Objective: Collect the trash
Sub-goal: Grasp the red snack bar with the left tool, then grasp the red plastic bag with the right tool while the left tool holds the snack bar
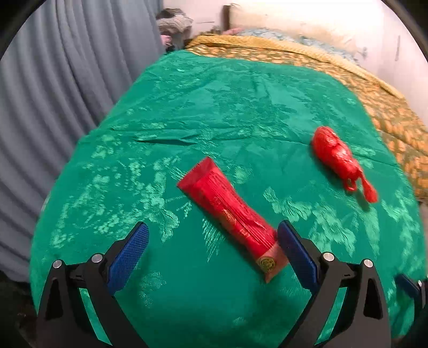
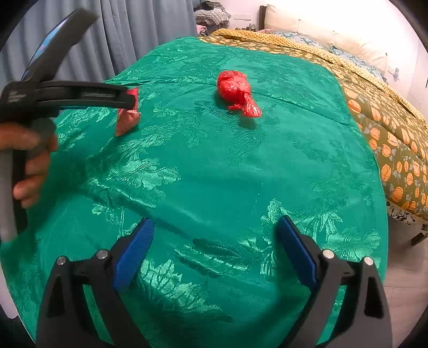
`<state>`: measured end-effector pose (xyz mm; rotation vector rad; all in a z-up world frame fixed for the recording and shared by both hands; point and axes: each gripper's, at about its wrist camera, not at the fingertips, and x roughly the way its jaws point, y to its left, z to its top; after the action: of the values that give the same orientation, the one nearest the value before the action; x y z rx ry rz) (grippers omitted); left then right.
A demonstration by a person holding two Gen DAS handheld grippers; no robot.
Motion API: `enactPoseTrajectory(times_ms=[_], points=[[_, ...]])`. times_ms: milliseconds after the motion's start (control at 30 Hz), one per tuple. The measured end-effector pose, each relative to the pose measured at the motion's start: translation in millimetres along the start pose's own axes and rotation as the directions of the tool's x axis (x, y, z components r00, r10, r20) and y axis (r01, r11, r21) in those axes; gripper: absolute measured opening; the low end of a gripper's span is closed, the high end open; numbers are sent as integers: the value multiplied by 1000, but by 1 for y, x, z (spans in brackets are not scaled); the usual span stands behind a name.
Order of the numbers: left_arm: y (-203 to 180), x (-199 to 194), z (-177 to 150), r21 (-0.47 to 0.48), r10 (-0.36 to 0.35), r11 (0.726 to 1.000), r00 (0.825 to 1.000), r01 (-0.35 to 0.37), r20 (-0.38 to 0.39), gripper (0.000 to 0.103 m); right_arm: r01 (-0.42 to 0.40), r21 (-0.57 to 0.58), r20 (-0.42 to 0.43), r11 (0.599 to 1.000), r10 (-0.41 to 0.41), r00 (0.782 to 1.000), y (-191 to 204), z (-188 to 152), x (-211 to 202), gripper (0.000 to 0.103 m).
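A long red snack wrapper [image 1: 230,214] lies on the green cloth [image 1: 214,107]; its near end sits just left of my left gripper's right finger. My left gripper [image 1: 212,235] is open and empty, low over the cloth. A knotted red plastic bag [image 1: 337,158] lies further right. In the right wrist view the bag [image 2: 236,91] lies ahead in the middle, and the wrapper's end [image 2: 128,115] shows past the left gripper's body [image 2: 67,96]. My right gripper [image 2: 214,233] is open and empty above the cloth.
The green cloth [image 2: 214,174] covers a rounded table. A bed with an orange patterned blanket [image 2: 388,128] stands right behind it. Grey curtains [image 1: 53,80] hang on the left. A pile of clothes [image 2: 211,14] lies at the far back.
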<state>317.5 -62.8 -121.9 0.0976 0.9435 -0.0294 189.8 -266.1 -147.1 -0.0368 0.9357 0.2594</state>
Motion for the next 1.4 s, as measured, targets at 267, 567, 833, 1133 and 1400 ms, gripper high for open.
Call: enactPoseTrajectory(times_ms=[267, 567, 833, 1133, 1400], points=[[-32, 20, 5, 2, -38, 999, 999, 38, -12, 95, -1, 1, 0, 1000, 1, 1000, 0, 0, 0, 91], [-31, 15, -9, 22, -70, 997, 997, 71, -38, 27, -2, 1, 0, 1000, 2, 1000, 0, 0, 0, 91], [3, -37, -64, 185, -221, 955, 971, 234, -87, 27, -2, 1, 0, 1000, 2, 1000, -1, 0, 0, 91], [19, -37, -97, 189, -233, 954, 972, 234, -27, 72, 0, 3, 0, 1000, 0, 1000, 0, -1, 0, 91], [19, -25, -92, 168, -180, 969, 983, 181, -23, 95, -40, 42, 14, 998, 39, 999, -16, 16, -3, 91]])
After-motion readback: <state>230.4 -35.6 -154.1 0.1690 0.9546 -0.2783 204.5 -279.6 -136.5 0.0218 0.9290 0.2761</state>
